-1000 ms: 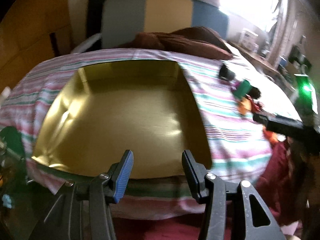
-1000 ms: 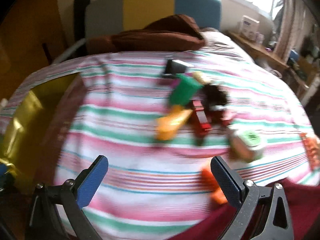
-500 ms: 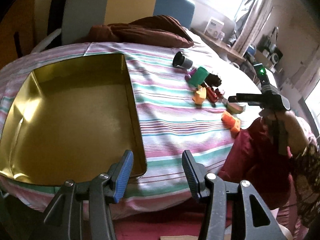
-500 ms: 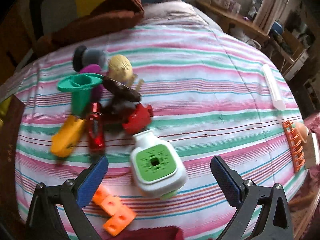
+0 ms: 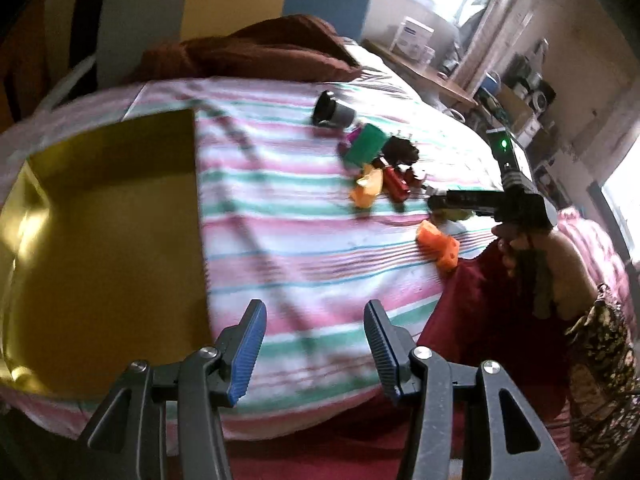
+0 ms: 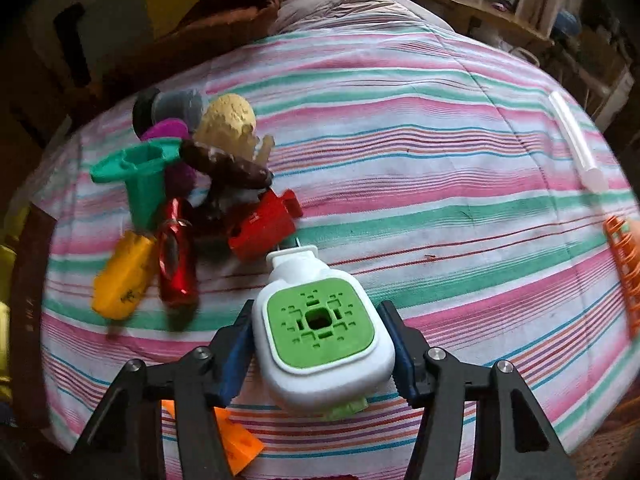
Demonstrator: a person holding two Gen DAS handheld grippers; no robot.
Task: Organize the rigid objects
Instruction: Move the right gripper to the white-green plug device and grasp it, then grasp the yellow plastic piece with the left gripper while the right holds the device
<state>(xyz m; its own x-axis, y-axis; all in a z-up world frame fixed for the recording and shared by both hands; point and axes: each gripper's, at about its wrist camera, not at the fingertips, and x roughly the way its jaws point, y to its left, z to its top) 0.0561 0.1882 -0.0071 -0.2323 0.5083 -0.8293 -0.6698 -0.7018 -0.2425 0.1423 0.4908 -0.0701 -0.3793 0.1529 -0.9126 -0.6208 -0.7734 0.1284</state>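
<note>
White plastic with a green perforated face now sits squarely between the fingers of the right claw [image 6: 320, 344]: this plug-in device [image 6: 322, 330], which half a second ago lay free on the striped bedspread [image 6: 440, 184] with the fingers spread wide to either side, is now bracketed closely, both blue pads at its flanks and apparently touching. The grip looks made or very nearly so, yet the device still seems to rest on the cloth, so lifting is not yet done.

Just beyond it lies the remaining heap: a red block [image 6: 262, 226], a shiny red cylinder [image 6: 176, 252], a yellow piece [image 6: 122, 276], a teal funnel-shaped part [image 6: 140, 172], a beige lump [image 6: 228, 120] and a grey-and-black cylinder [image 6: 172, 106]. An orange brick [image 6: 236, 440] lies under the left finger, near the bed's front edge.

Meanwhile the left claw [image 5: 312, 348] hangs with a middling gap, holding nothing, over the bedspread just right of the gold tray [image 5: 100, 240]; its view has swung rightward from the tray toward the toys.

My reading is that the first pick is starting, with the tray, bare inside, the likely destination, well apart to the left.
</note>
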